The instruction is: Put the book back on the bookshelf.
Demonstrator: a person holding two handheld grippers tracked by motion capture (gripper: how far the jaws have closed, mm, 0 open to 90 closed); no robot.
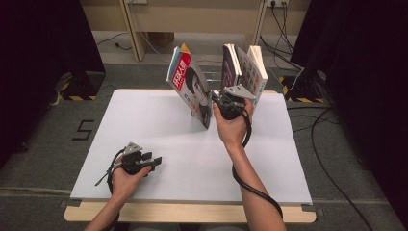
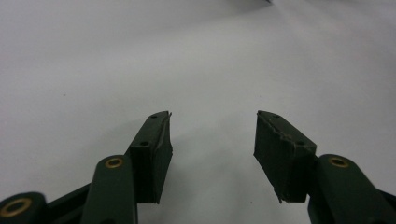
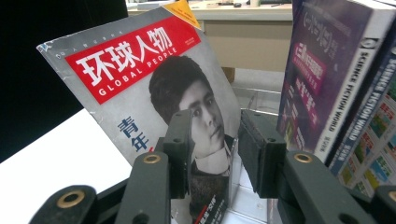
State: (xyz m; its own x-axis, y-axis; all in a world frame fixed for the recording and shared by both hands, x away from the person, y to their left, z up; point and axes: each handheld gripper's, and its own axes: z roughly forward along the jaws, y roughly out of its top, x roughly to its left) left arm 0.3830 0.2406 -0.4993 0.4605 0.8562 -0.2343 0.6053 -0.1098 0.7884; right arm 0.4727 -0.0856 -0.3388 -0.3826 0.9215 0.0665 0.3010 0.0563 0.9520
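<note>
A magazine (image 1: 190,84) with a red title band and a portrait cover stands tilted to the left at the far middle of the white board (image 1: 144,125). To its right, several books (image 1: 245,72) lean the other way. My right gripper (image 1: 221,97) is low in the gap between them. In the right gripper view the magazine (image 3: 135,79) and the purple book spines (image 3: 327,79) stand just beyond my right gripper (image 3: 215,121), which is open with its pads touching nothing. My left gripper (image 1: 156,161) rests at the front left, and in its own view it (image 2: 212,116) is open over the bare board (image 2: 140,56).
What looks like a clear plastic stand (image 3: 254,105) sits behind the right jaw. The wooden table edge (image 1: 192,212) runs along the front. Cables (image 1: 317,139) lie on the floor at the right. Dark curtains hang on both sides, and a desk frame (image 1: 134,33) stands behind.
</note>
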